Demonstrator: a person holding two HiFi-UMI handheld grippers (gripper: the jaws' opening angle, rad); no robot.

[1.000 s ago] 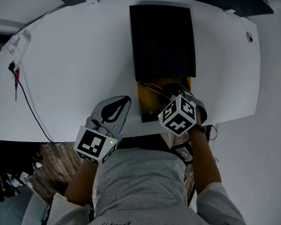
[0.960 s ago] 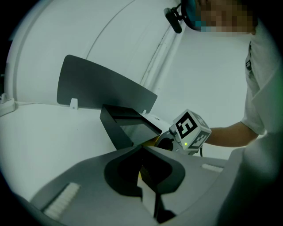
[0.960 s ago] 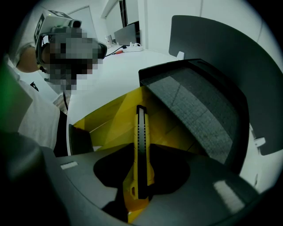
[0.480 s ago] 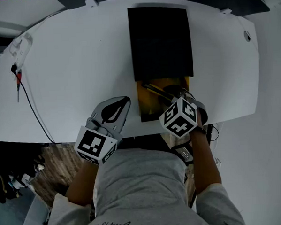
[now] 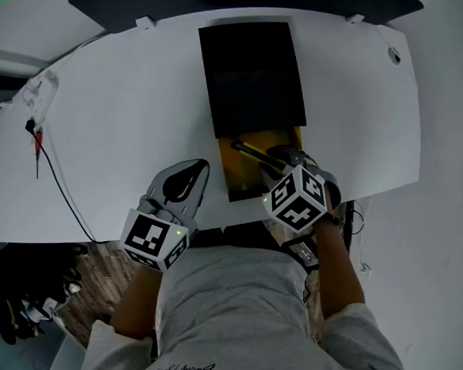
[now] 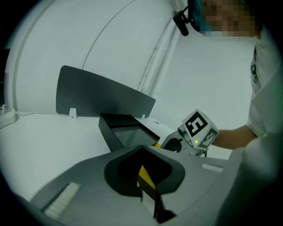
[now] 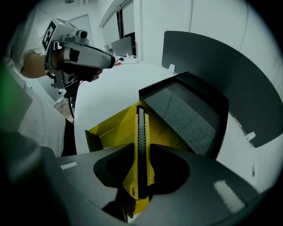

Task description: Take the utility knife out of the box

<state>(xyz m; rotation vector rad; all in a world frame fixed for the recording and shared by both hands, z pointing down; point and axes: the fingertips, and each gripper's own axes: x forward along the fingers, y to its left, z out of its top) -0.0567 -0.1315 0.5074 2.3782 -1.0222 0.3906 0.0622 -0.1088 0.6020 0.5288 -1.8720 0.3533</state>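
Two fingers (image 7: 201, 178) tight on utility knife (image 7: 140, 148)

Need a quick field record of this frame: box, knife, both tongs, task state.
surface: white table
box: black, lying flat, its yellow tray slid out toward the person
utility knife: yellow, blade end pointing at the tray
right tongs: shut on the utility knife, above the open tray
left tongs: shut, holding nothing, left of the box in the head view
task state: knife gripped; cannot tell if it is fully clear of the tray
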